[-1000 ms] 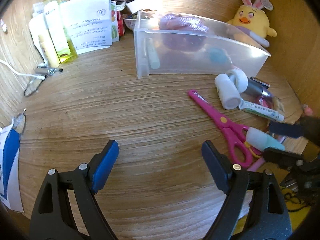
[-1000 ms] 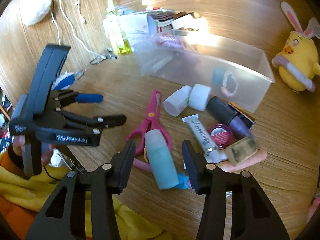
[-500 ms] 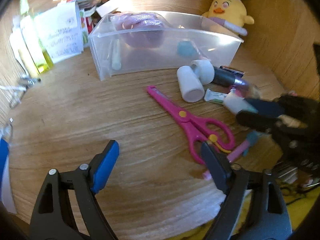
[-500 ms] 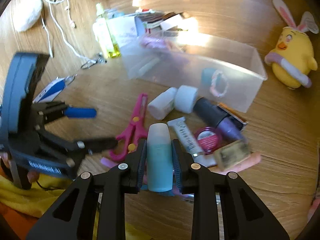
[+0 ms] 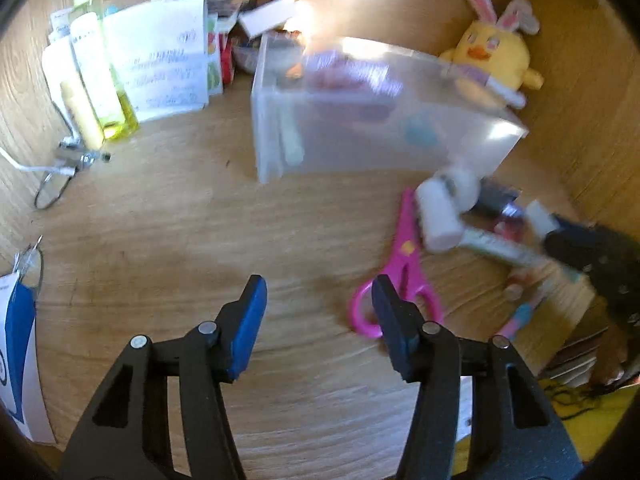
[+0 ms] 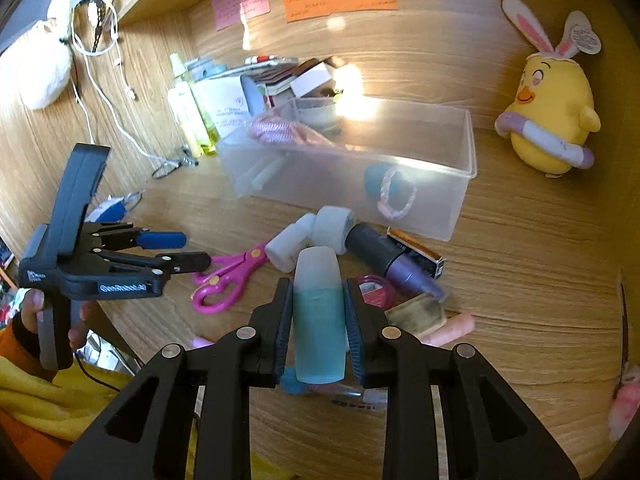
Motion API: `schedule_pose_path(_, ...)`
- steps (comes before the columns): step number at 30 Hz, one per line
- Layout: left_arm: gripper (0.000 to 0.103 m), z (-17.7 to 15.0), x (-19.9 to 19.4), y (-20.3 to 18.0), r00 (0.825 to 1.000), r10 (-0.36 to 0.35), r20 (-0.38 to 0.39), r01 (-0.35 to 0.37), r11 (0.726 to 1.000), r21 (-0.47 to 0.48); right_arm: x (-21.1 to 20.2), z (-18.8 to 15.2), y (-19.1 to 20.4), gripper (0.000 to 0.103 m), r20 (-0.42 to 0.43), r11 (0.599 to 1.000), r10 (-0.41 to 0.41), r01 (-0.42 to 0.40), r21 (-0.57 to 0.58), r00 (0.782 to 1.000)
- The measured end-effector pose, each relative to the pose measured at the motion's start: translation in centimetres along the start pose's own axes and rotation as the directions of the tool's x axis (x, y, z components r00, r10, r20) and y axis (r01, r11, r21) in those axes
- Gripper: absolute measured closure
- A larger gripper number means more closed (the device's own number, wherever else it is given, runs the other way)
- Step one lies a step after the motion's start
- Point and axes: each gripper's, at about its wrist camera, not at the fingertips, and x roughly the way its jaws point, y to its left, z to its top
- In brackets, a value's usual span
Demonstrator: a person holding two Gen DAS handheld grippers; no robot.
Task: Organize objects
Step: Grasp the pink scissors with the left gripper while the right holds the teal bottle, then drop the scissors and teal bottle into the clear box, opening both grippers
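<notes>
The right gripper (image 6: 318, 316) clamps a teal bottle (image 6: 319, 326) just above the near clutter. The left gripper (image 5: 318, 304), empty, jaws half-spread and just narrowing, hovers left of the pink scissors (image 5: 404, 276). The clear bin (image 6: 456, 196) sits farther back.

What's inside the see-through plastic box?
Inside the clear box lie a pink bundle, a pale stick and a teal round thing with a pink-and-white loop. Glare hides part of the back.
</notes>
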Motion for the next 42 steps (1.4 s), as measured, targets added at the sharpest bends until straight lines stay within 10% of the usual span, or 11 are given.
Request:
schedule_pose_path(12,0.048,1.7,4.3,-5.3,0.994,-0.029,-0.108,0.048,0.982,0.183,-0.5,2.1,-1.6,0.08,0.055,1.0,-0.01,0.008,0.029,0.998)
schedule_pose_path(18,0.083,1.9,4.6,-5.5,0.997,-0.002,-0.073,0.02,0.97,0.244,-1.2,4.0,-3.2,0.08,0.107,0.998,-0.033,0.028,0.05,0.994)
schedule_pose_path(42,0.085,5.5,-4.1,-3.3,0.976,-0.06,0.21,0.028,0.988,0.15,1.3,9.7,-5.3,0.08,0.117,0.998,-0.056,0.05,0.048,0.992)
